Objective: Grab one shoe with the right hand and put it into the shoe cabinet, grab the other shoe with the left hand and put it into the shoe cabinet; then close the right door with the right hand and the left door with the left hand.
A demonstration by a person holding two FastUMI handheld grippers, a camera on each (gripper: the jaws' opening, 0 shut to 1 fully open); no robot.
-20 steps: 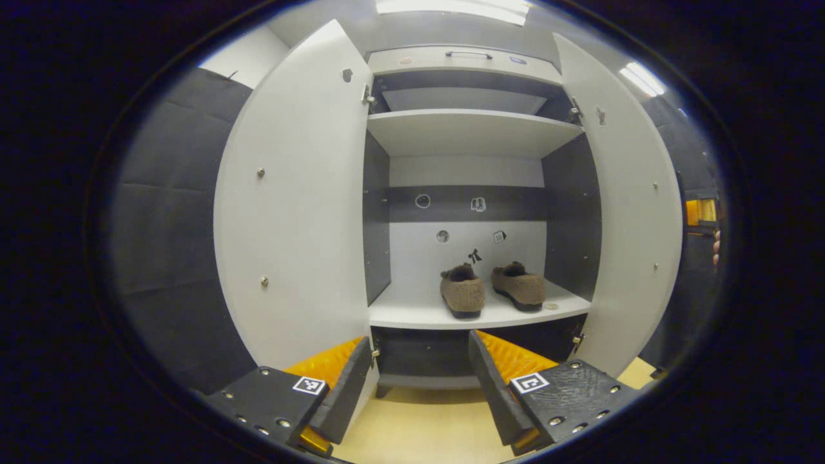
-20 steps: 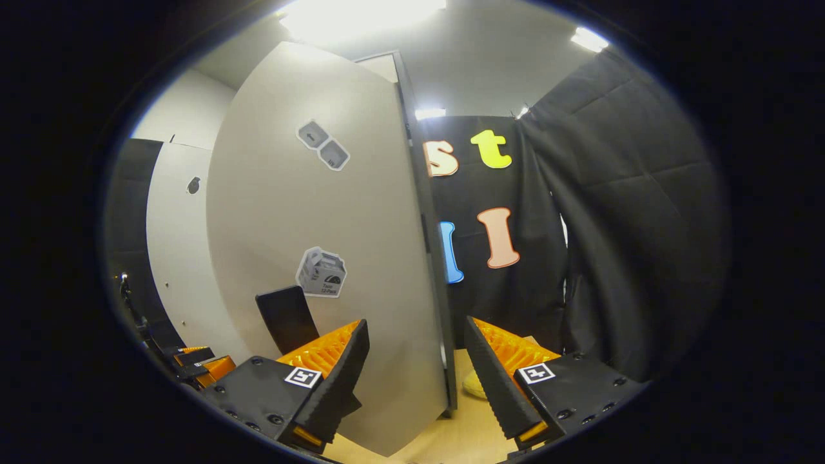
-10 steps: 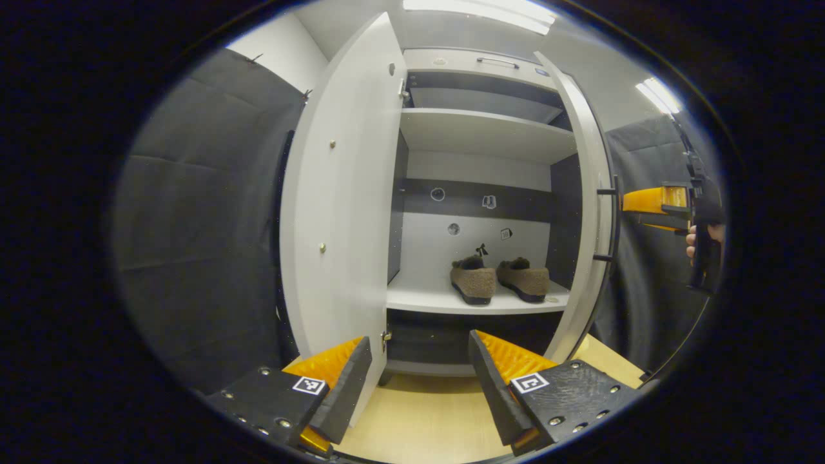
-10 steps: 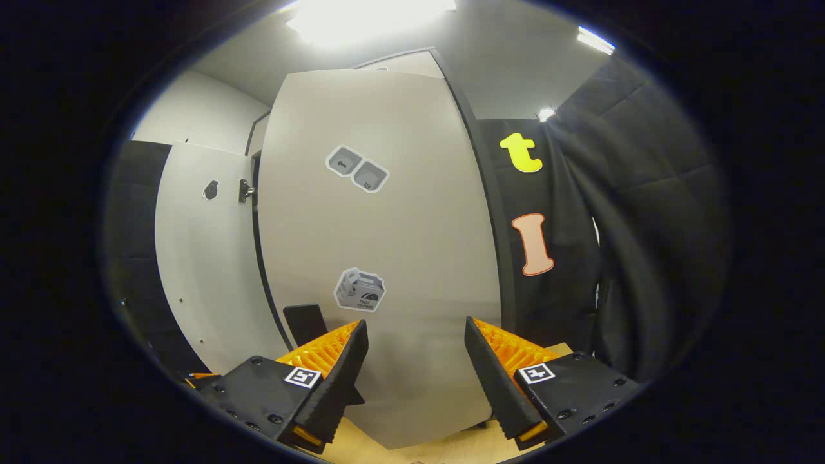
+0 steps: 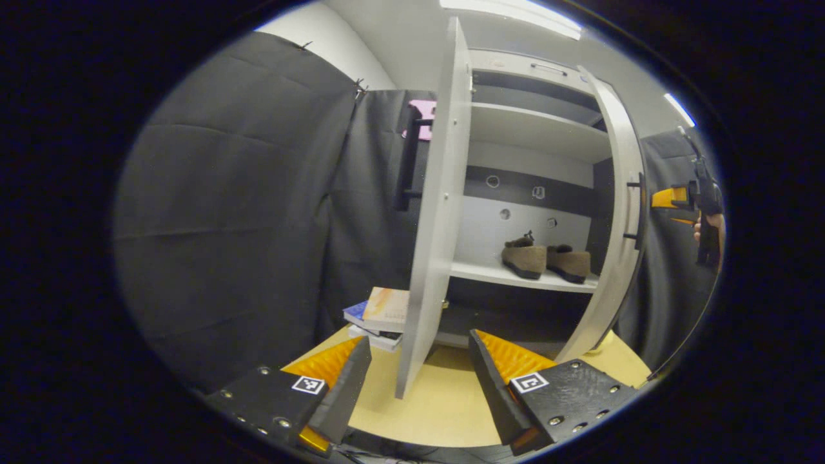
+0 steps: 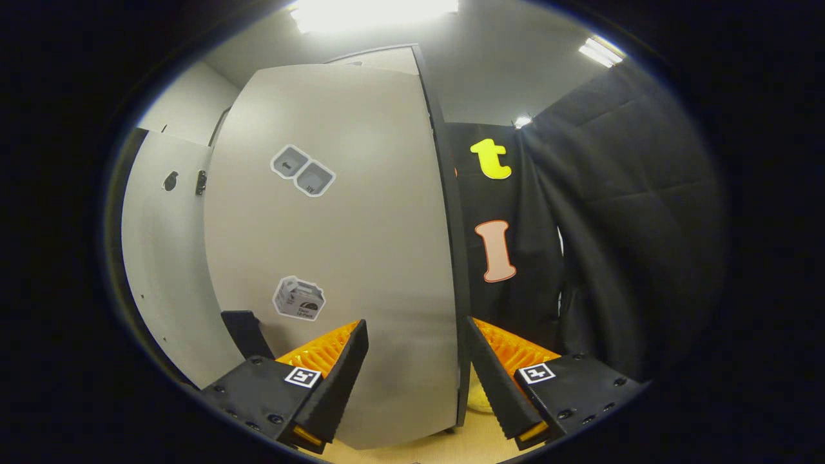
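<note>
Two spread fingers of the left gripper [image 5: 419, 380] grip nothing, just before the left door [image 5: 433, 212] of the shoe cabinet [image 5: 535, 129], seen edge-on. Inside the cabinet both shoes [image 5: 544, 259] sit side by side on its lower shelf [image 5: 515, 277]; books [image 5: 380, 312] lie beside the cabinet. The right gripper [image 6: 416, 377], fingers likewise apart, faces the right door [image 6: 361, 258], partly swung toward the cabinet.

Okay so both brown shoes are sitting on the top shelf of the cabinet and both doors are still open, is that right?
Not quite. The two brown shoes sit on the lower shelf, not the top one; the upper shelf holds nothing I can see. The left gripper view shows this. The rest holds: the left door and the right door both stand open.
</note>
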